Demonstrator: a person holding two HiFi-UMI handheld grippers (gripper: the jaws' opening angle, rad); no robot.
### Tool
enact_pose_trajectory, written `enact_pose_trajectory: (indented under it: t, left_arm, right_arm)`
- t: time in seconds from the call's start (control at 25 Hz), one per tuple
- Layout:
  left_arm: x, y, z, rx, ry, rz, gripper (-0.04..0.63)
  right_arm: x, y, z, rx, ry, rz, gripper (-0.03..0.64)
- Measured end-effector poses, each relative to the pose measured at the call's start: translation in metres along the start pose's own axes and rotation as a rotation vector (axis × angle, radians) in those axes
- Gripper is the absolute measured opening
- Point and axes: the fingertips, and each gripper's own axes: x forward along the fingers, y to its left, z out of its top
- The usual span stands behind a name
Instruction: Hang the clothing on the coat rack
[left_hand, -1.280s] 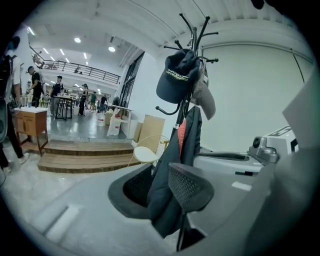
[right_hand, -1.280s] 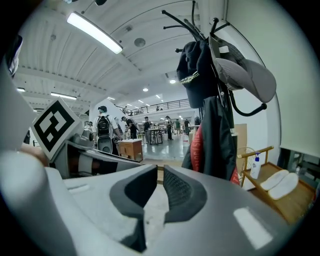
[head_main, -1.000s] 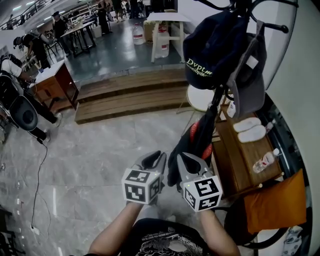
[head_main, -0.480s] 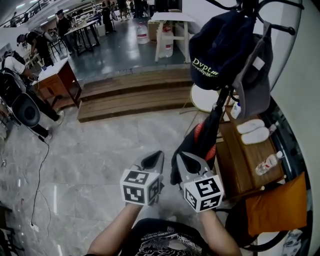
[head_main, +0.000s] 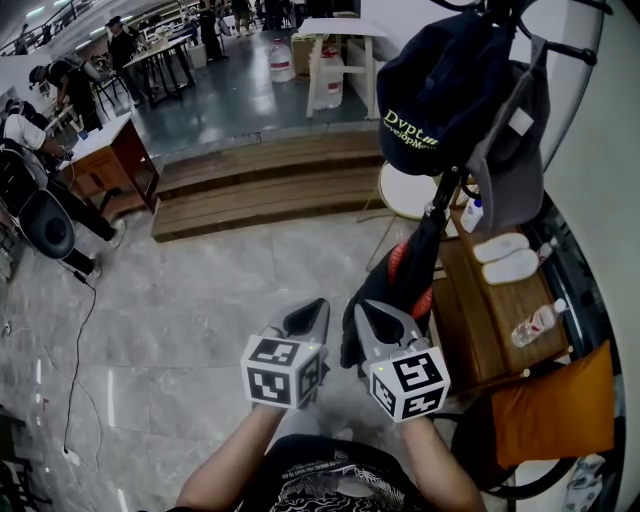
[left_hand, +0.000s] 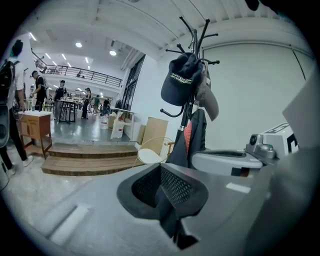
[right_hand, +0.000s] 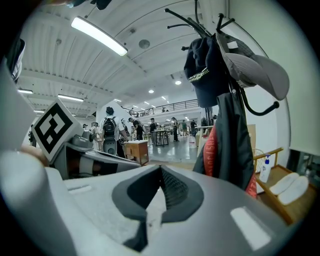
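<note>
A pale stone floor (head_main: 180, 290) was laid out toward wooden steps (head_main: 260, 195) at the far side. At the right, a coat rack (head_main: 447, 195) was hung with a dark cap (head_main: 435, 90), a grey cap (head_main: 515, 155) and, lower down, a dark jacket (head_main: 395, 290). Nearer, the left gripper (head_main: 312, 312) and right gripper (head_main: 372, 318) were held side by side, each with its jaws pressed together on nothing.

The only readable lettering is on the dark cap (head_main: 440, 90) hanging at the top of the coat rack (head_main: 446, 192). Light green stitching along its front lower edge spells "Dvpt". A smaller line beneath begins "Develop" and its ending is too fine to read. The same stitching shows on the cap in the left gripper view (left_hand: 181, 80) and the right gripper view (right_hand: 202, 70), illegible there. The left marker cube (head_main: 282, 370) and the right marker cube (head_main: 410, 380) carry black-and-white square codes, no letters.
</note>
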Motion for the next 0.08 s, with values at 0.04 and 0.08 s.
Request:
enact_pose_trajectory:
  t: [0.04, 0.08]
  left_arm:
    - [0.0008, 0.0003, 0.0, 0.002, 0.0, 0.0, 0.006]
    - [0.0016, 0.0007, -0.0001, 0.005, 0.001, 0.0, 0.005]
  right_arm:
    - [0.0005, -0.0006, -0.0001, 0.0, 0.001, 0.0, 0.0]
    - [0.0011, -0.0011, -0.0002, 0.0, 0.002, 0.0, 0.0]
